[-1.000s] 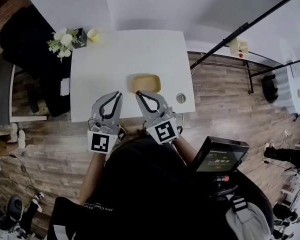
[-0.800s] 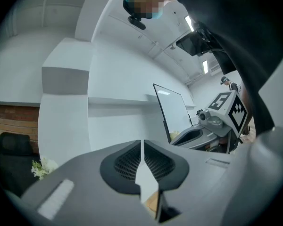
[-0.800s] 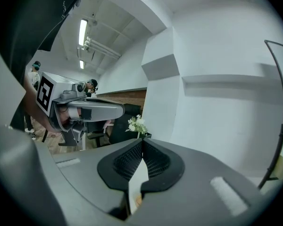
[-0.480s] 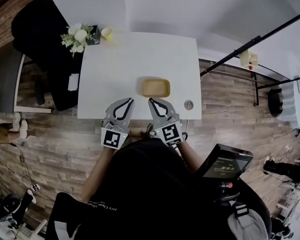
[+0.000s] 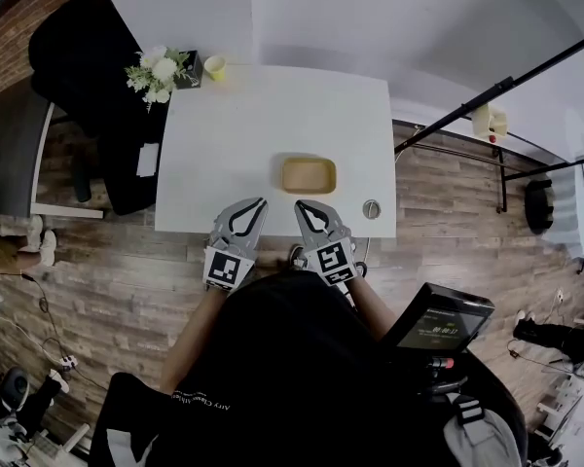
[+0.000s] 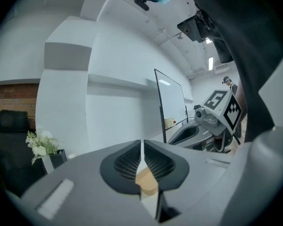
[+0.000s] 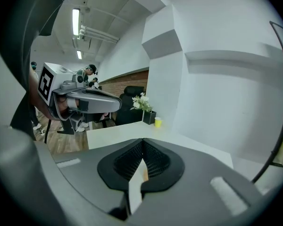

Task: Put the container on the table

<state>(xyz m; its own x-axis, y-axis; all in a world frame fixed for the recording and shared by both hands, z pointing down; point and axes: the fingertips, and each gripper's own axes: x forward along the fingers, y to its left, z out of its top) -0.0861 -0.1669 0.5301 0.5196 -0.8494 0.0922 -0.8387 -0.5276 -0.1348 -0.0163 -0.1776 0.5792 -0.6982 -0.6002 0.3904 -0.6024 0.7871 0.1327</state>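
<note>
Nothing reads clearly. A line of white print on the person's black top (image 5: 202, 406) is too small. Yellowish digits on the small screen (image 5: 436, 325) are blurred.

Container (image 5: 308, 175) on table (image 5: 273, 105); flowers (image 5: 154, 70) at far-left corner.

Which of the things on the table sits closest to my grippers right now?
The shallow tan rectangular container, near the white table's front edge. The small round grey disc lies further right; the yellow cup stands at the far corner.
</note>
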